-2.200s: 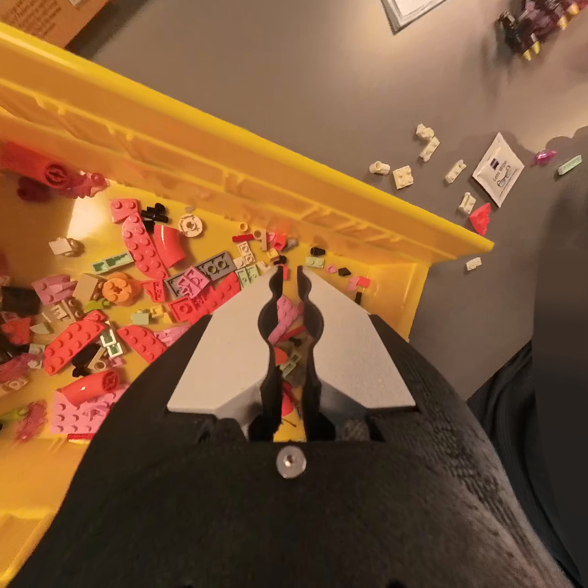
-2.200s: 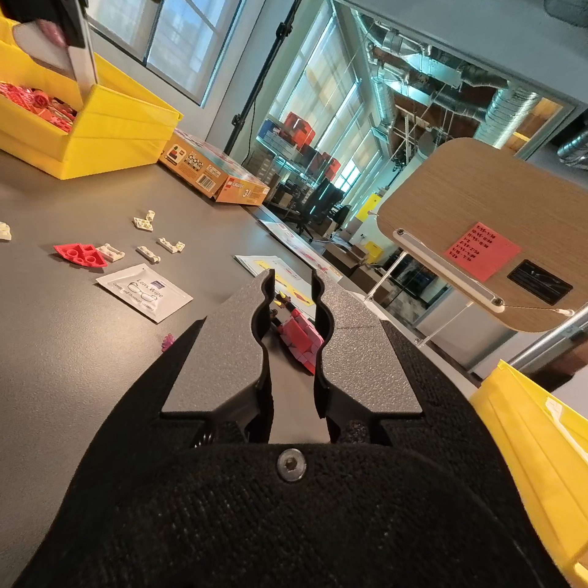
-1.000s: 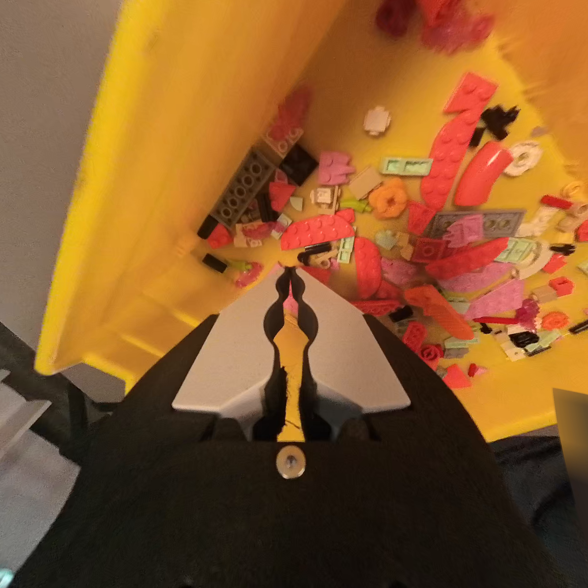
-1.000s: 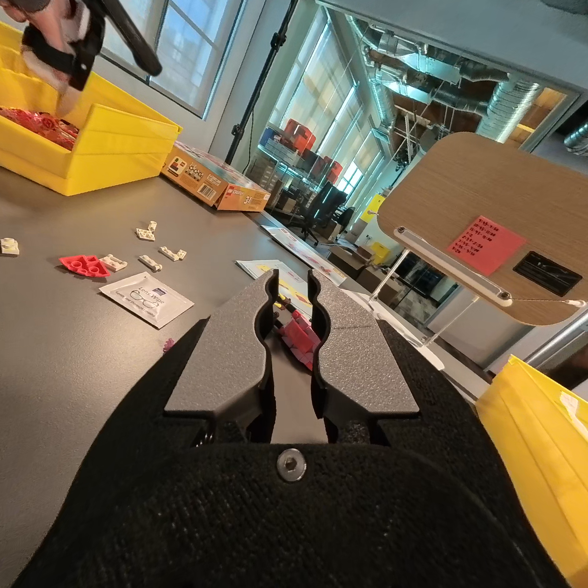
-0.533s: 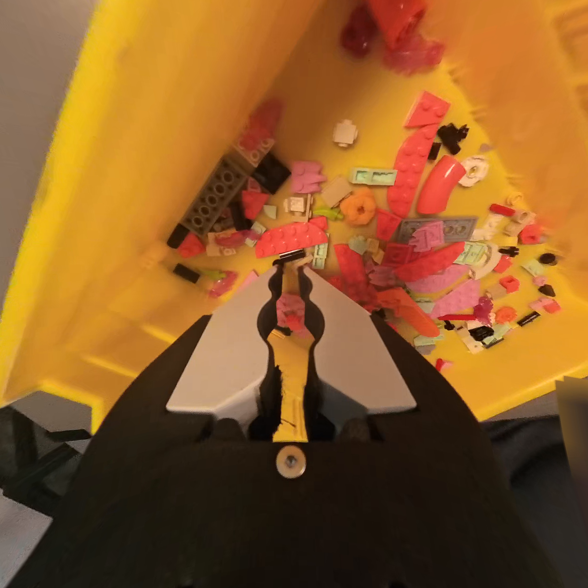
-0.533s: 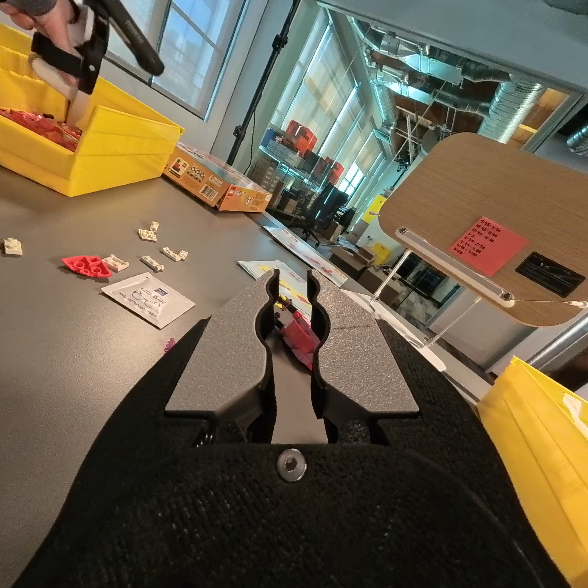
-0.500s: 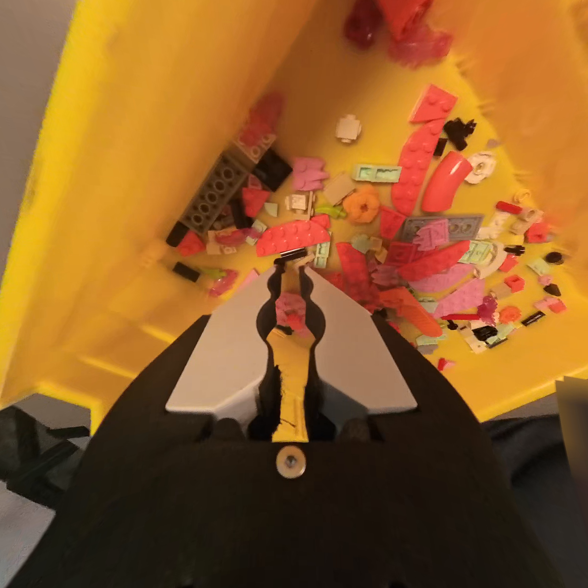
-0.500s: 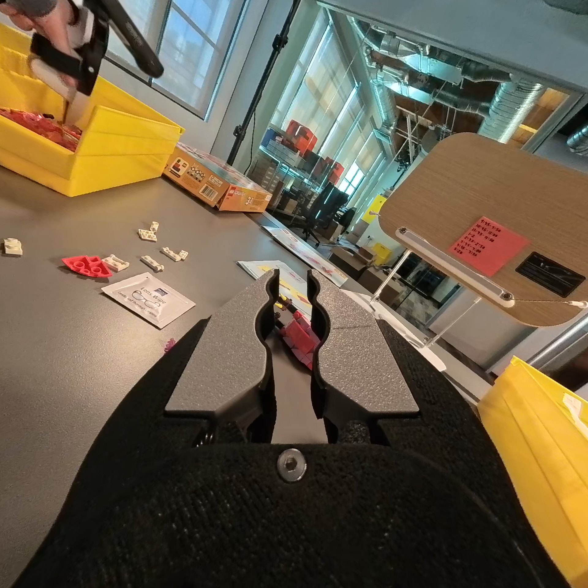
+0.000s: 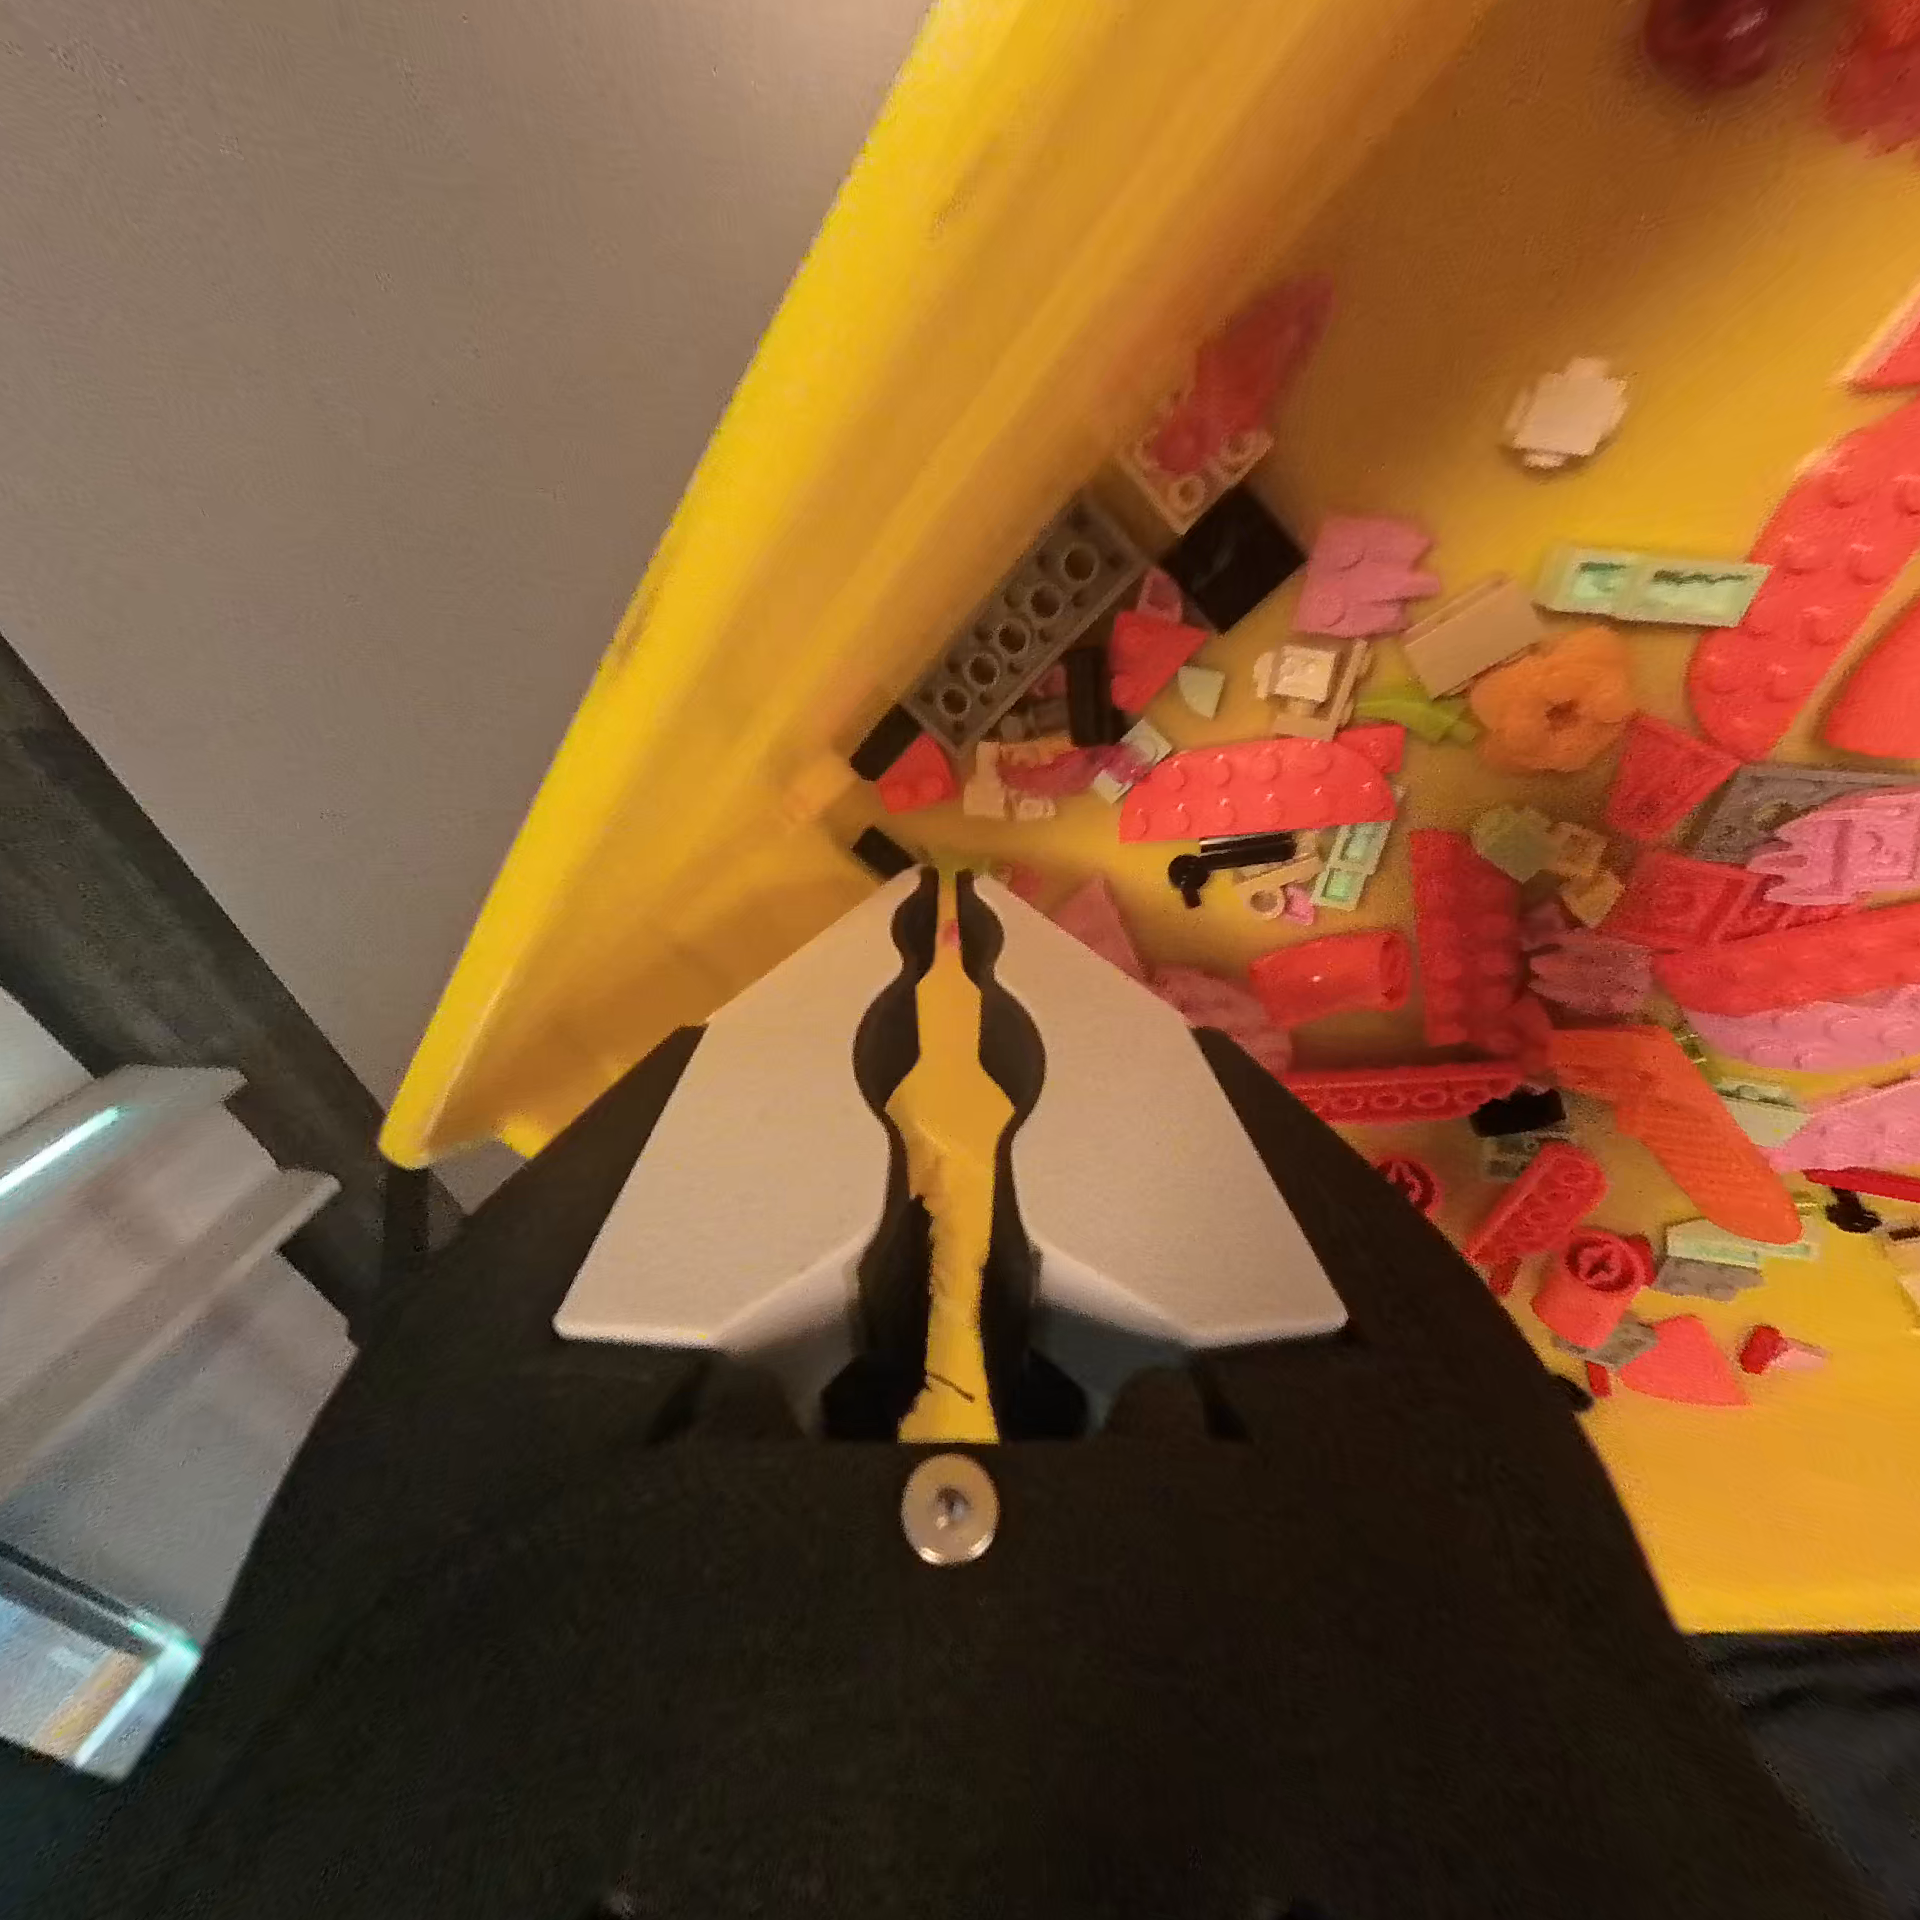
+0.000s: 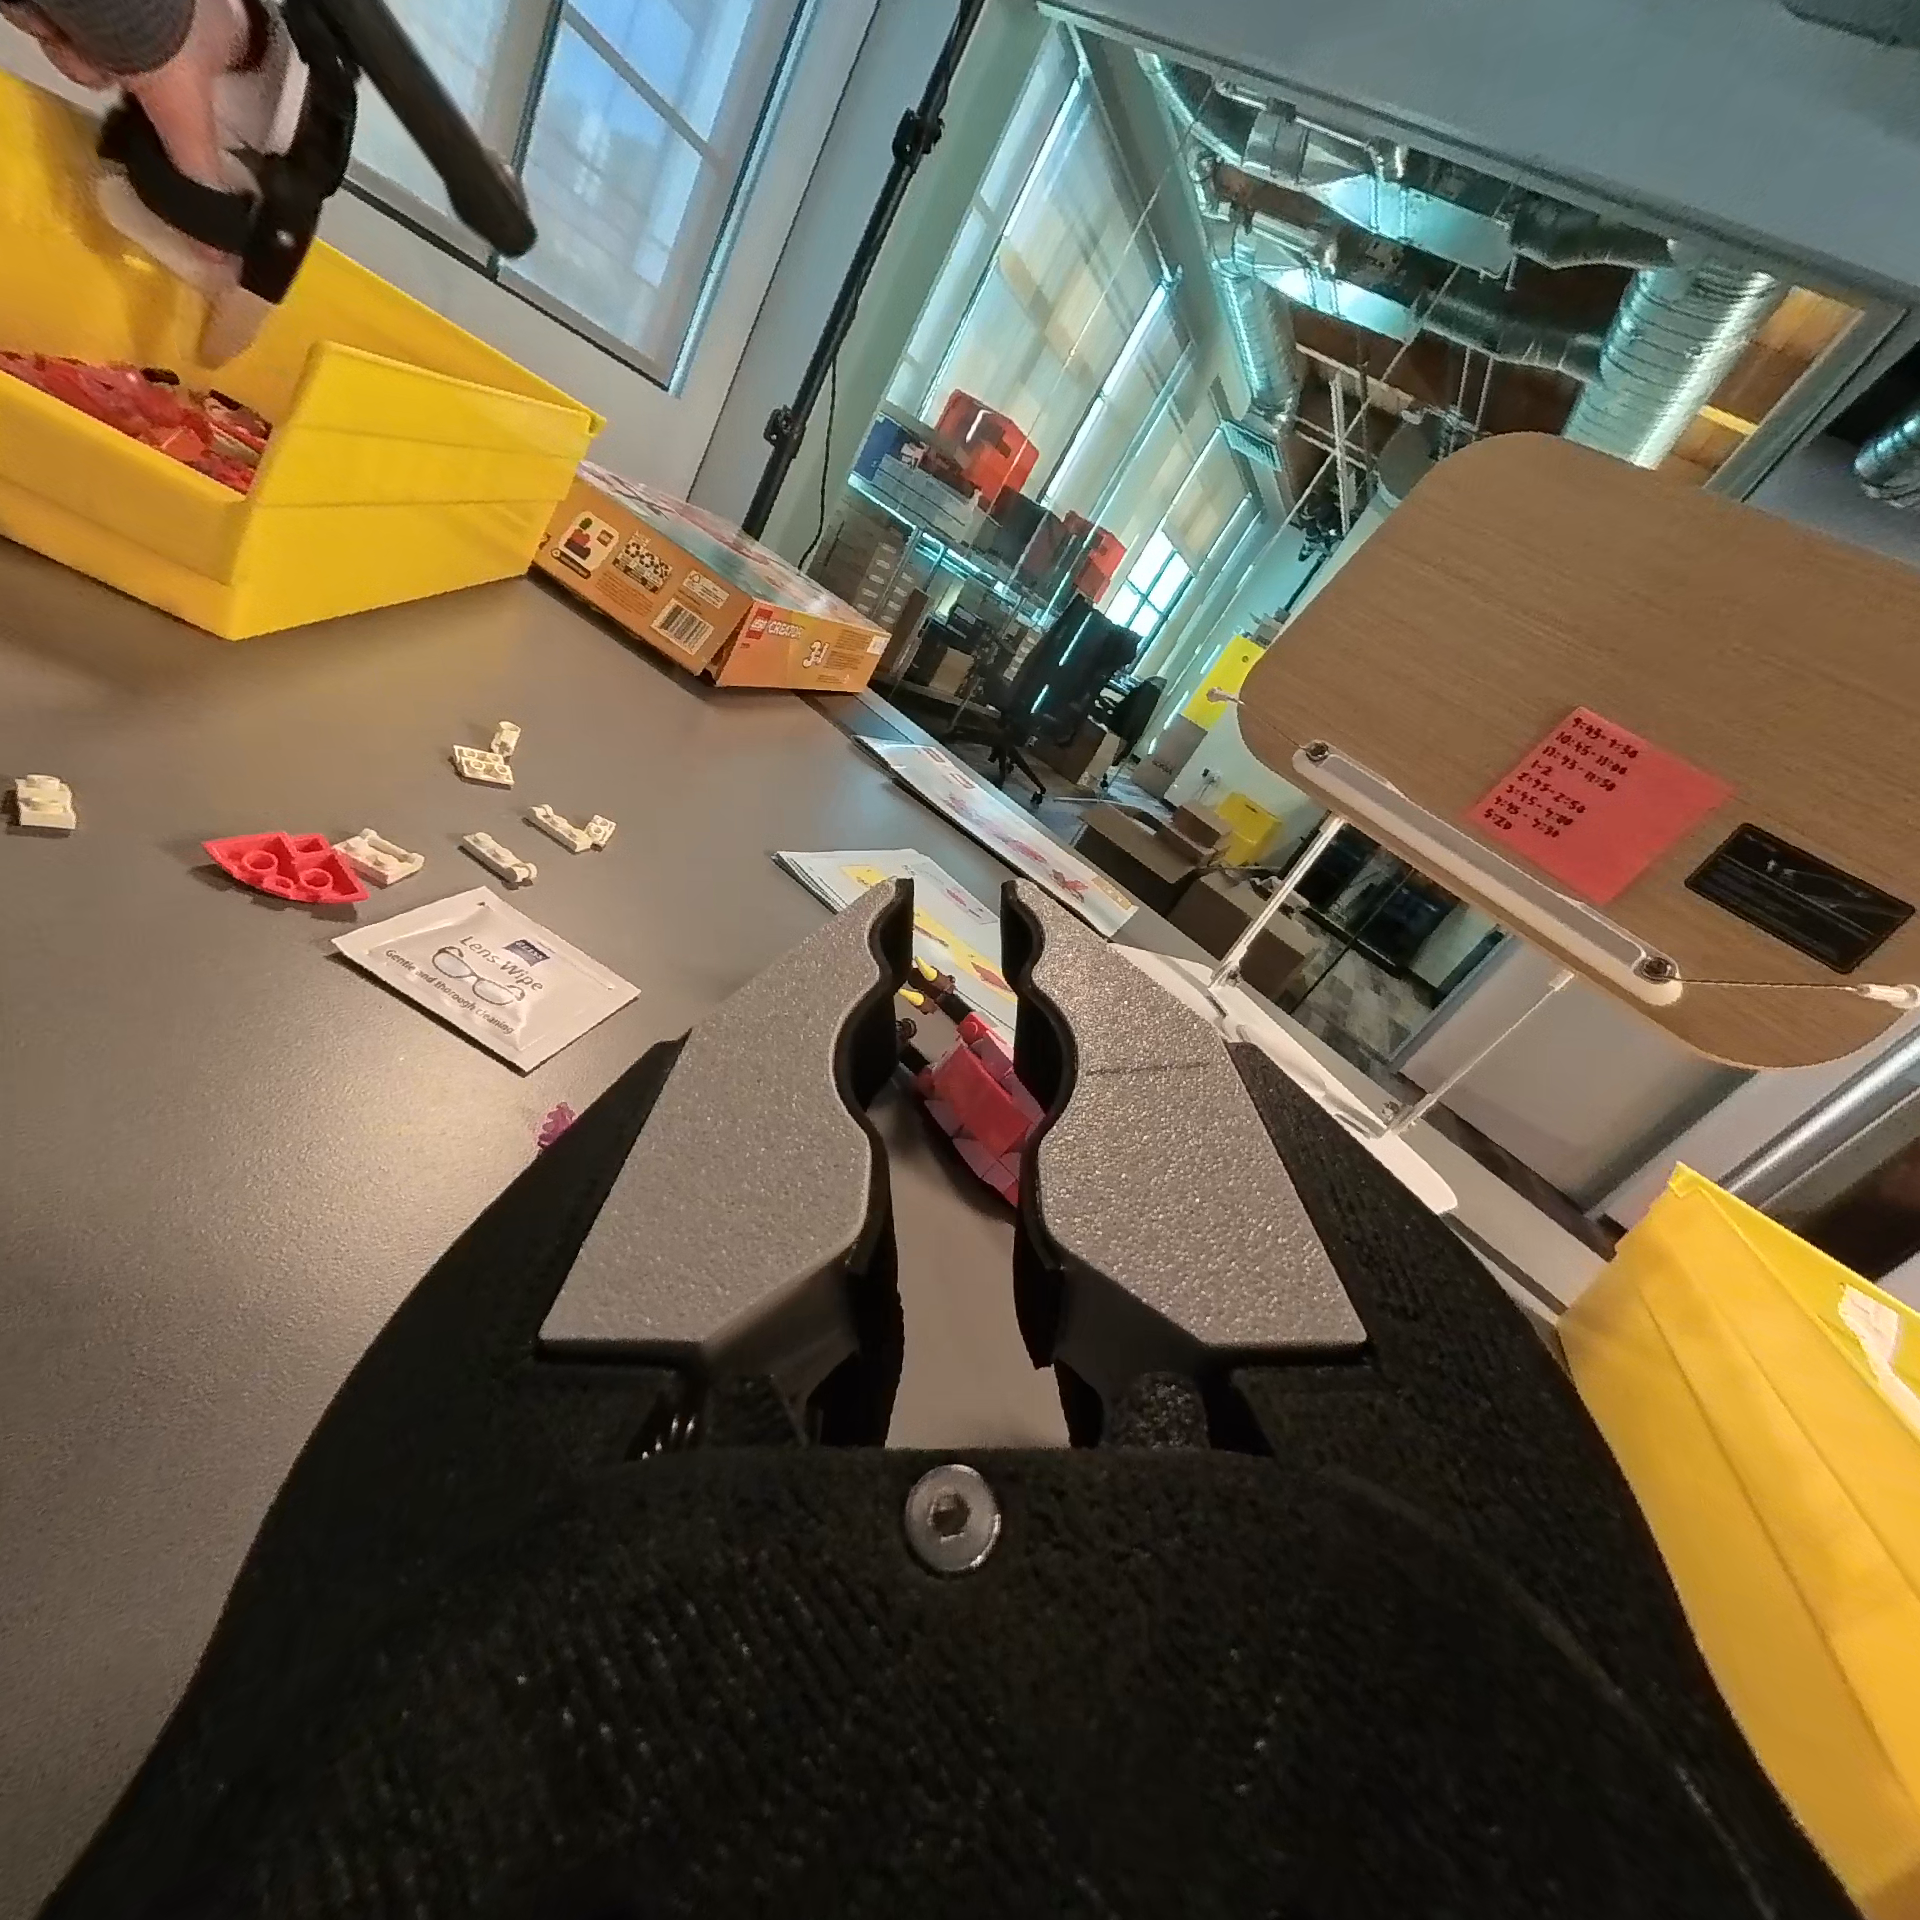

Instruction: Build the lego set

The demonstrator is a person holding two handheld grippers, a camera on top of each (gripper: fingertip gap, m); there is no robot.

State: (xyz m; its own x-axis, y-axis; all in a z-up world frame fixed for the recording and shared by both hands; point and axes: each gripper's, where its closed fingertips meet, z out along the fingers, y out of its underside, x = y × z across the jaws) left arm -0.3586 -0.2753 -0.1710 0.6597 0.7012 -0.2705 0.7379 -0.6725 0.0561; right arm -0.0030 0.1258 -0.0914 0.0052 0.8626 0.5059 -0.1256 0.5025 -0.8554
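Left claw pinched almost closed in a bin corner; right claw clamped on a brick model.

Your left tips sit just beside the side wall of the big yellow plastic bin. Drift that way and you could scrape or wedge; the open room is toward the bin's middle, over the loose red, pink and grey toy bricks. I can't tell if anything is pinched. On the dark grey table, twisting could crack the red-and-pink brick model. The free table is to your left, before the flat white sachet.
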